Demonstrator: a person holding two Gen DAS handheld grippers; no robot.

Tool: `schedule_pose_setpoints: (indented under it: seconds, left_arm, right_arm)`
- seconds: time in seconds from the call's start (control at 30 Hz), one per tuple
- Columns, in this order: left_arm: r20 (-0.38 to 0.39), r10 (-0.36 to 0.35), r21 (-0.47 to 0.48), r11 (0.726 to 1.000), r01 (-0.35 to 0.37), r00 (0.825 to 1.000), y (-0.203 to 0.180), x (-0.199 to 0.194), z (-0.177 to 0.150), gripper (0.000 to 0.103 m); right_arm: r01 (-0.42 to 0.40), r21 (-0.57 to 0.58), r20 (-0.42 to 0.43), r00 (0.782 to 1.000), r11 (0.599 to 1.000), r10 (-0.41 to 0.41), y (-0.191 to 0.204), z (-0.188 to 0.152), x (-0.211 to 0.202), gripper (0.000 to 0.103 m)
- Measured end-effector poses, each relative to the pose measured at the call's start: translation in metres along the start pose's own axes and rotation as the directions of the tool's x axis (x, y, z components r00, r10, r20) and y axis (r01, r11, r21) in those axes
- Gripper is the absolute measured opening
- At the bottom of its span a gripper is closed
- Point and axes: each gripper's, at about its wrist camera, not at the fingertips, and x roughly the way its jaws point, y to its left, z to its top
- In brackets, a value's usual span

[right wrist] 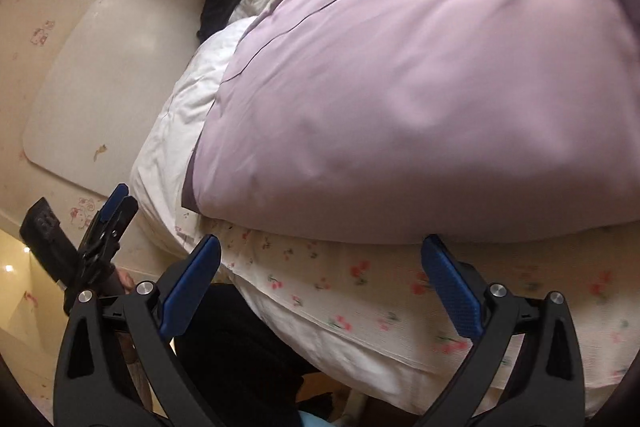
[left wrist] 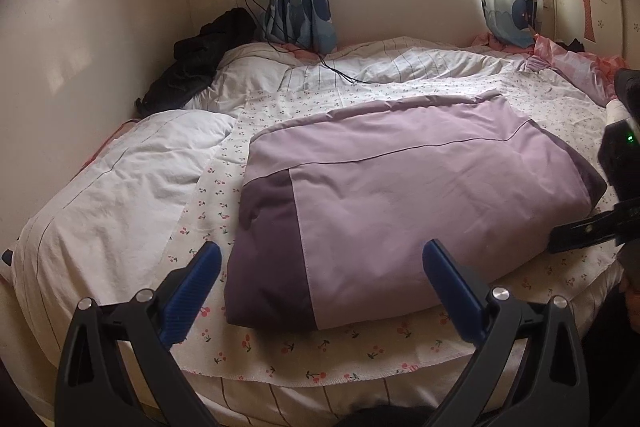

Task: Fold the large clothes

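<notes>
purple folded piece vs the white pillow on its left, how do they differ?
Colour: the folded purple cover is two-tone, light lilac with a darker purple panel; the white pillow is plain white with thin lines.
Shape: the cover lies as a neat padded rectangle; the pillow is rumpled and creased.
Place: the cover lies mid-bed on the cherry-print sheet; the pillow sits nearer the wall.
Both rest untouched on the bed.

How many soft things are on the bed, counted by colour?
Purple: 1, the folded purple quilt
White: 2, the white pillow and the white duvet behind
Black: 1, the black clothes pile in the corner
Total: 4
</notes>
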Motion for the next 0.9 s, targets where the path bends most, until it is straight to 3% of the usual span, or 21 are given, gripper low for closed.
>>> schedule_pose_setpoints:
  seconds: [0.2, 0.33, 0.37, 0.4, 0.43, 0.5, 0.6, 0.63, 0.7, 0.8, 0.9]
  left_arm:
    - [-0.003, -0.033, -0.028, 0.999, 0.033, 0.999, 0.000, -0.004, 0.000, 0.097]
    - [-0.029, -0.074, -0.071, 0.995, 0.072, 0.997, 0.003, 0.003, -0.004, 0.097]
    - [-0.039, -0.092, -0.082, 0.993, 0.089, 0.995, 0.003, 0.005, -0.005, 0.097]
    - [-0.065, -0.156, -0.127, 0.981, 0.147, 0.986, 0.007, 0.010, -0.007, 0.097]
    - [-0.086, -0.232, -0.194, 0.958, 0.213, 0.969, 0.013, 0.015, -0.009, 0.097]
    - [-0.107, -0.380, -0.361, 0.876, 0.320, 0.919, 0.030, 0.029, -0.016, 0.097]
    - [-0.070, -0.565, -0.635, 0.661, 0.400, 0.822, 0.064, 0.056, -0.035, 0.097]
    - [-0.050, -0.602, -0.689, 0.599, 0.409, 0.797, 0.071, 0.064, -0.040, 0.097]
    - [-0.018, -0.642, -0.763, 0.504, 0.405, 0.766, 0.084, 0.077, -0.050, 0.097]
    - [-0.021, -0.638, -0.791, 0.482, 0.377, 0.770, 0.087, 0.092, -0.056, 0.097]
    - [-0.011, -0.667, -0.819, 0.434, 0.376, 0.745, 0.080, 0.117, -0.053, 0.097]
  right_arm:
    - [0.026, 0.011, -0.013, 1.000, 1.000, -0.026, 0.002, -0.004, 0.018, 0.097]
    - [0.004, 0.036, 0.049, 0.999, 0.999, -0.006, 0.000, -0.004, 0.013, 0.097]
    - [-0.006, 0.047, 0.066, 0.998, 0.999, 0.003, 0.000, -0.002, 0.011, 0.097]
    - [-0.008, 0.050, 0.075, 0.997, 0.999, 0.004, 0.002, 0.000, 0.013, 0.097]
    - [-0.009, 0.051, 0.085, 0.996, 0.999, 0.004, 0.002, 0.003, 0.011, 0.097]
    - [-0.022, 0.055, 0.115, 0.993, 0.998, 0.015, 0.006, 0.009, 0.005, 0.097]
    - [-0.052, 0.060, 0.147, 0.988, 0.997, 0.043, 0.013, 0.021, -0.004, 0.097]
    - [-0.064, 0.059, 0.158, 0.986, 0.996, 0.054, 0.015, 0.026, -0.007, 0.097]
    - [-0.084, 0.059, 0.170, 0.983, 0.995, 0.073, 0.018, 0.033, -0.012, 0.097]
    - [-0.111, 0.066, 0.179, 0.979, 0.992, 0.098, 0.019, 0.041, -0.016, 0.097]
    - [-0.123, 0.068, 0.170, 0.979, 0.990, 0.110, 0.017, 0.041, -0.016, 0.097]
